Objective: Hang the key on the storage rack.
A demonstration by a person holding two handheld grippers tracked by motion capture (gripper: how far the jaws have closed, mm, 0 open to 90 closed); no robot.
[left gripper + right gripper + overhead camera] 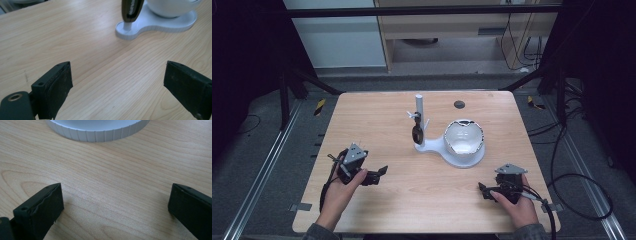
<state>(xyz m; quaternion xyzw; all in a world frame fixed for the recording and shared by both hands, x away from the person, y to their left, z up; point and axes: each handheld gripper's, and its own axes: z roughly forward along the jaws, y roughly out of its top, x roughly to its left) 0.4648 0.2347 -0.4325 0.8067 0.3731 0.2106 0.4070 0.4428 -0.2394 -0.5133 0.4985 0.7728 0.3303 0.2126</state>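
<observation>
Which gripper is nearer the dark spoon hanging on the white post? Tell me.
Left. The left gripper sits below-left of the spoon, which hangs ahead of its open jaws. The right gripper lies farther off, below-right, beyond the white bowl.

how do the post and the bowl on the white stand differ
The post is thin, tall and upright; the bowl is wide, low and open-topped. A dark object hangs beside the post; I can't tell what is in the bowl. Both sit on the white stand.
</observation>
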